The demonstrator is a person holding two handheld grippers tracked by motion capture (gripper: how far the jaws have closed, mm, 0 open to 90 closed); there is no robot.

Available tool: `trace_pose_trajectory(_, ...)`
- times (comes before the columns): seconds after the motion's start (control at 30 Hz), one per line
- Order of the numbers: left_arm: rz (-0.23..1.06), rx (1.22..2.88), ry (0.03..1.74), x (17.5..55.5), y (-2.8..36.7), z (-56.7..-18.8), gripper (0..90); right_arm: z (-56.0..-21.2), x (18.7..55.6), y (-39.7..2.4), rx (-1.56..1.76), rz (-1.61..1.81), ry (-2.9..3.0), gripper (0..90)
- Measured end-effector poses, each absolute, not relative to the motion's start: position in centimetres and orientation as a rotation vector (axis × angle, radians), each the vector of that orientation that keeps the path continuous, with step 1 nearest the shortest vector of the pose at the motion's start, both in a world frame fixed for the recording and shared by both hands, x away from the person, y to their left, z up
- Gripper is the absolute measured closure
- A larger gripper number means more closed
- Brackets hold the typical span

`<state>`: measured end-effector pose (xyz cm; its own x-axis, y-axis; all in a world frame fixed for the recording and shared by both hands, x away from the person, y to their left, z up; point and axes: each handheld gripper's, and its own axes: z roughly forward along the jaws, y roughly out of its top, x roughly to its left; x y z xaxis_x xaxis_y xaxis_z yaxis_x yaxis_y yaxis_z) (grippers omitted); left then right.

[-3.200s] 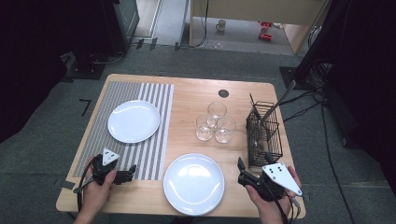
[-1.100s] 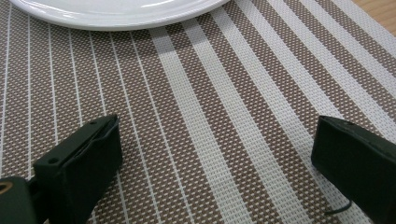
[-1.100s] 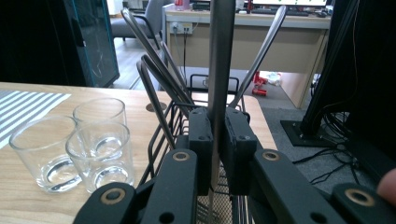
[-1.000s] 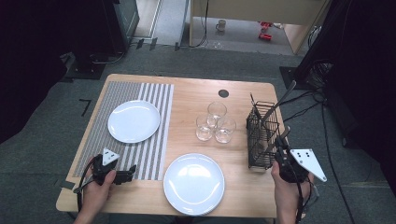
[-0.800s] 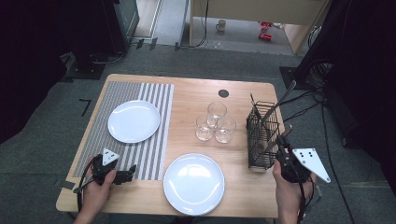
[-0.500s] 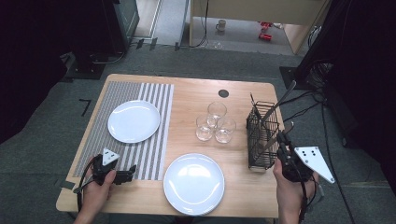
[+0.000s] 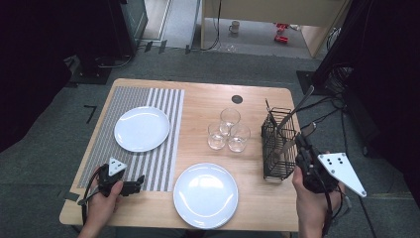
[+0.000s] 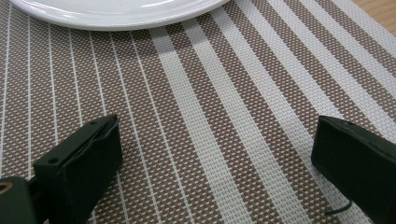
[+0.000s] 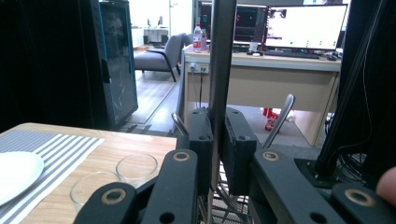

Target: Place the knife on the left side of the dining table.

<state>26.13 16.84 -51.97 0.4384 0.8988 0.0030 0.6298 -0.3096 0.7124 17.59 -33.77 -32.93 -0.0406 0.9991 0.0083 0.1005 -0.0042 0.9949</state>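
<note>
Wood table point(image 7: 198, 101): R gripper point(image 7: 303, 148) clamps utensil handle point(image 9: 219, 70) above wire caddy point(image 7: 277, 144); L gripper point(image 7: 134, 185) open over placemat point(image 8: 224, 116).

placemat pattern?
Brown-grey weave with white stripes, thin and wide; the placemat shows best in the left gripper view.

text: none legible | labels: none | monitor point(image 9: 306, 28) screens: lit, writing too small to read
</note>
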Motion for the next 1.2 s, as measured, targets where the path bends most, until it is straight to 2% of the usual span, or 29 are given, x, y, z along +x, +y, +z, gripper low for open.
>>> trace_pose_trajectory(0.5, 0.543, 2.046, 1.289, 26.1, 16.8, -52.0, 1.9, -30.3, 16.6, -32.3, 1.208, 1.262, 1.323, 84.0)
trace_pose_trajectory(0.93, 0.533, 2.06, 1.26, 25.6, 17.0, -51.6, 2.2, -30.9, 17.5, -30.3, 1.192, 1.302, 1.384, 84.0)
trace_pose_trajectory(1.2, 0.502, 2.0, 1.211, 25.4, 16.7, -50.0, 2.3, -31.6, 18.2, -29.1, 1.196, 1.335, 1.417, 84.0)
